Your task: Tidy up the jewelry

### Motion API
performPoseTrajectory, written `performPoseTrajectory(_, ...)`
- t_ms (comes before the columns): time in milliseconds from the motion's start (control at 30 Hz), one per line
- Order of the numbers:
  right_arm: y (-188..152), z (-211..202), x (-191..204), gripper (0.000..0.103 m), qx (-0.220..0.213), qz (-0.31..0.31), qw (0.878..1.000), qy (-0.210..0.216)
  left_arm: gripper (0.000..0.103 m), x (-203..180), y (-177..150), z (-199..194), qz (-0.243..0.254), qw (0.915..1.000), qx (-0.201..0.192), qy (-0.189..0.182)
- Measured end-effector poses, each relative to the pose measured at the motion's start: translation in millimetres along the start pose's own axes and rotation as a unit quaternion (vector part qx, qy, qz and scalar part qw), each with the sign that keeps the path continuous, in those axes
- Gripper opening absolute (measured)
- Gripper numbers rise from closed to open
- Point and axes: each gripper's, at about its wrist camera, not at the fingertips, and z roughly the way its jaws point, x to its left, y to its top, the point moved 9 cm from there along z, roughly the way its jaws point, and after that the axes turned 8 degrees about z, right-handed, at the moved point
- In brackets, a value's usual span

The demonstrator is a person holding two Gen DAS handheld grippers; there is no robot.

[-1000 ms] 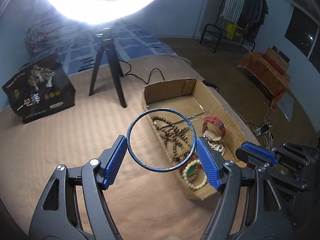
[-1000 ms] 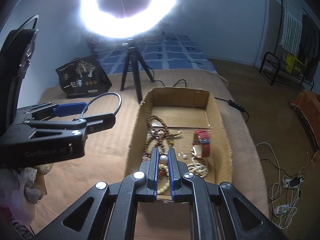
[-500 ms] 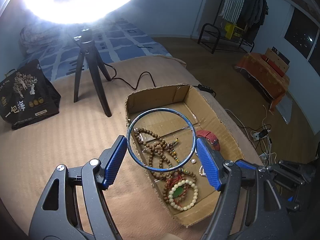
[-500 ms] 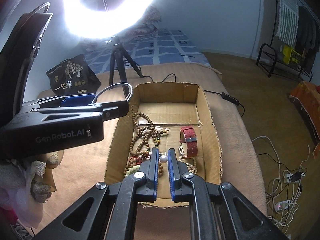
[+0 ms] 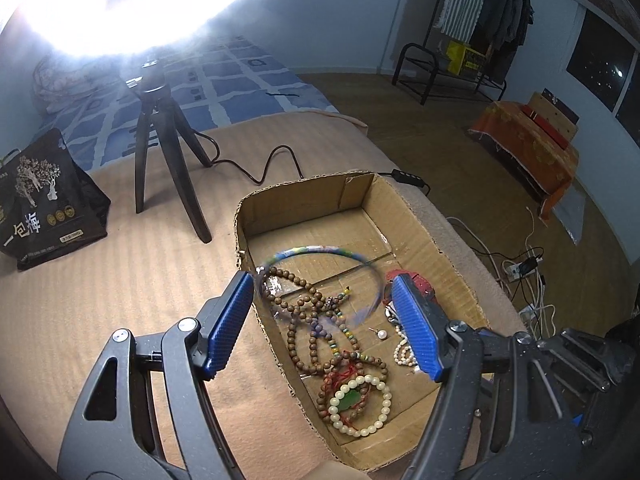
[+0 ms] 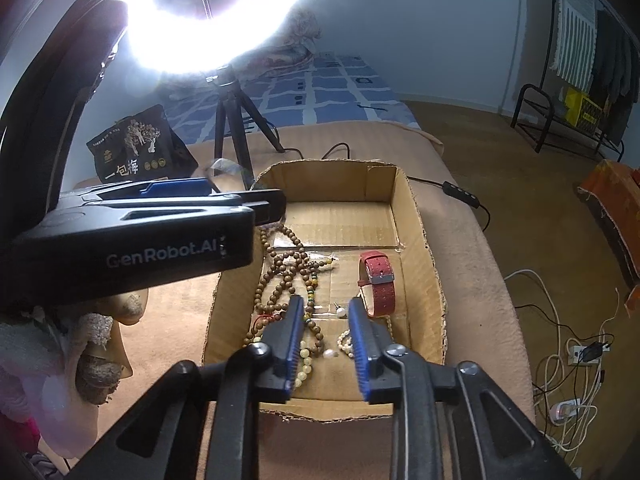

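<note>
Thin blue bangle (image 5: 316,249), motion-blurred, between wide-spread left gripper (image 5: 324,324) pads, grip unclear, over cardboard box (image 5: 448,252) of brown beads (image 5: 308,320); right gripper (image 6: 325,334) opening, empty

Black plastic left gripper (image 5: 324,324), right gripper (image 6: 324,332); blue ribbed fingers (image 5: 230,322), silver screws, white "GenRobot.AI" lettering.
</note>
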Motion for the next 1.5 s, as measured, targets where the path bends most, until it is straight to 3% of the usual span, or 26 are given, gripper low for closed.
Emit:
performPoseTrajectory(200, 1, -2, 0, 0.06, -0.006, -0.006, 1.0, -0.01, 0.075, 3, 1, 1, -0.003, 1.0, 0.001, 0.006)
performPoseTrajectory(400, 1, -2, 1, 0.077, -0.009, -0.01, 1.0, -0.015, 0.075, 7, -1, 1, -0.005, 0.9999, 0.005, 0.011)
performPoseTrajectory(567, 0, -5, 5, 0.082, -0.012, -0.017, 1.0, -0.018, 0.075, 14, -3, -6, -0.011, 0.9998, 0.001, 0.017)
performPoseTrajectory(933, 2, -21, 9, 0.082, -0.027, -0.014, 0.999, -0.018, 0.076, 23, -9, -36, -0.014, 0.9994, -0.019, 0.026)
performPoseTrajectory(1500, -4, -76, 20, 0.088, -0.076, -0.002, 0.997, -0.019, 0.076, 32, -49, -138, -0.017, 0.997, -0.062, 0.043)
